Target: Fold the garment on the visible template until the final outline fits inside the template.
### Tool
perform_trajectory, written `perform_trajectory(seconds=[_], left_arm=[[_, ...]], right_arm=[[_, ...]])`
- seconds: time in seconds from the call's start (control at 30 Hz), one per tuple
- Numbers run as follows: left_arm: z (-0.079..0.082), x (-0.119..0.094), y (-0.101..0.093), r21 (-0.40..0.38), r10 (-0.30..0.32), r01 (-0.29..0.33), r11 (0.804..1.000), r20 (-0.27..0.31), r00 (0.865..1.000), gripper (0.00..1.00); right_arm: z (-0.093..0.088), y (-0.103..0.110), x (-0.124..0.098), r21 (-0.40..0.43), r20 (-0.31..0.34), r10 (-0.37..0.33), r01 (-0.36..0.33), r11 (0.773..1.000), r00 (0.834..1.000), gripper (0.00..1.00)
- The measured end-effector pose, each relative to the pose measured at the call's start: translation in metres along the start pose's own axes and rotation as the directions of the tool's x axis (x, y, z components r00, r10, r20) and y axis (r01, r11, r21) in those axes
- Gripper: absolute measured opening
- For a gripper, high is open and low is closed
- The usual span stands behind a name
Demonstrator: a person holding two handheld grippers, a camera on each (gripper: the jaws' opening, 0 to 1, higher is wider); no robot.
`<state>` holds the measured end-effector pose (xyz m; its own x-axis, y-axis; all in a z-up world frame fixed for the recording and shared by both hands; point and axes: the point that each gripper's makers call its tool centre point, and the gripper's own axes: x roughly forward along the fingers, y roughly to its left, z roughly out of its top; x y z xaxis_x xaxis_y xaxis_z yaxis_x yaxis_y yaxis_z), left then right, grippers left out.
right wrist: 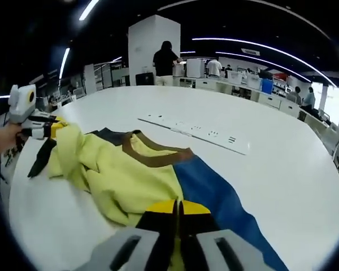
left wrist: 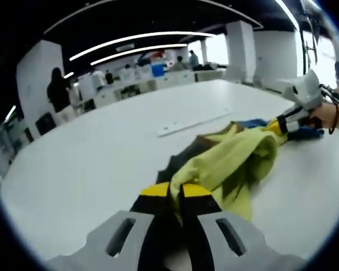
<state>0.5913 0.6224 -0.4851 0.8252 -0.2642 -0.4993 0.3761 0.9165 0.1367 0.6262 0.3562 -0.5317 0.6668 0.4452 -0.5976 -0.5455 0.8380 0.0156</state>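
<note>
Both grippers are closed on cloth: left gripper (left wrist: 181, 195) and right gripper (right wrist: 179, 210) each pinch the yellow-and-blue T-shirt (right wrist: 152, 180) — bunched mid-worktop (right wrist: 282, 169), apparently to spread it.

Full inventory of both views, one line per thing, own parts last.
Garment: 1, yellow and blue with a brown collar, bunched on the table between the two tools.
Table: 1, white, large and rounded, under the garment.
Strip: 1, white with dark marks, flat on the table beyond the garment.
Pillar: 1, white, behind the table.
Bystanders: several, at benches in the background; the nearest wears black.
Ceiling lights: several, white, curved strips overhead.
Left tool: 1, grey with yellow-and-black tips, shut on the garment's yellow fabric.
Right tool: 1, same colours, shut on the garment's near edge.
Hand: 1, holding the right tool.
</note>
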Motion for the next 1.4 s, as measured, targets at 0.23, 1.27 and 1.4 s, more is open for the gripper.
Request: perform_trajectory(seconds=[0.23, 1.27, 1.4], left_arm=[[-0.006, 0.001, 0.009, -0.054, 0.015, -0.016, 0.998, -0.017, 1.0, 0.03], [0.003, -0.013, 0.017, -0.075, 0.042, -0.041, 0.996, 0.004, 0.999, 0.03], [0.002, -0.013, 0.018, -0.084, 0.04, -0.039, 0.996, 0.006, 0.999, 0.03]], right_arm=[[0.002, -0.001, -0.003, 0.058, 0.001, -0.007, 0.007, 0.998, 1.0, 0.01], [0.0, 0.105, -0.026, 0.126, -0.067, 0.197, -0.188, 0.974, 0.978, 0.12], [0.01, 0.094, -0.034, 0.156, -0.038, 0.142, -0.135, 0.978, 0.989, 0.08]])
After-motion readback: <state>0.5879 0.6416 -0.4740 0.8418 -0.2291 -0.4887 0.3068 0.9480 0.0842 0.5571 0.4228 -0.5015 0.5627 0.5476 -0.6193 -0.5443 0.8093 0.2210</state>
